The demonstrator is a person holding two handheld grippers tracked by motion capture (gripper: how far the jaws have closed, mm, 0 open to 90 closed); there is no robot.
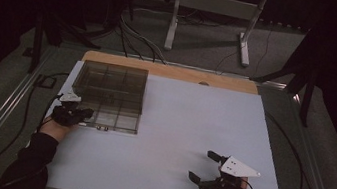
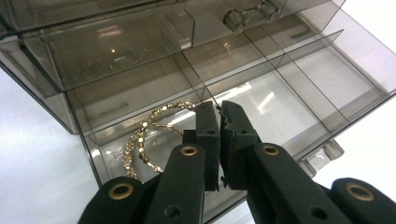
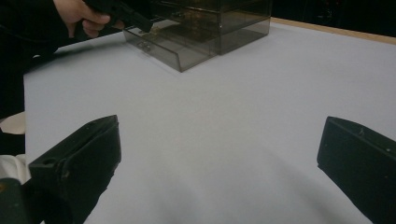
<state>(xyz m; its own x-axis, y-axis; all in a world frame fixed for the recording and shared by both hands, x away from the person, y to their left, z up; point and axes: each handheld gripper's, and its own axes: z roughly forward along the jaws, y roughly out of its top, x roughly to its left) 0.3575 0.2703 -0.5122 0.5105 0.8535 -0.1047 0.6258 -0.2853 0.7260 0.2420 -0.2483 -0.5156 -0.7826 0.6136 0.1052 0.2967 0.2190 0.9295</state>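
A white table (image 1: 174, 141) with a wooden far edge stands on grey floor (image 1: 204, 44) in a dark room; cables (image 1: 134, 36) and a white frame (image 1: 214, 10) lie beyond. The left gripper (image 2: 219, 109), clenched and empty, hovers over the smoky box's (image 1: 109, 85) open drawer (image 2: 299, 93), where a gold bracelet (image 2: 144, 135) lies; the right gripper (image 1: 206, 167) rests released, well apart.

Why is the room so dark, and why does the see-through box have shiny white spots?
High view: only the white table is lit, and the room behind it stays black. Left gripper view: the lamp bounces off the smoky plastic box as white glare, and the gold chain sparkles beside the left tongs. Right gripper view: the right tongs look soft and blurry up close, with faint shadows beneath.
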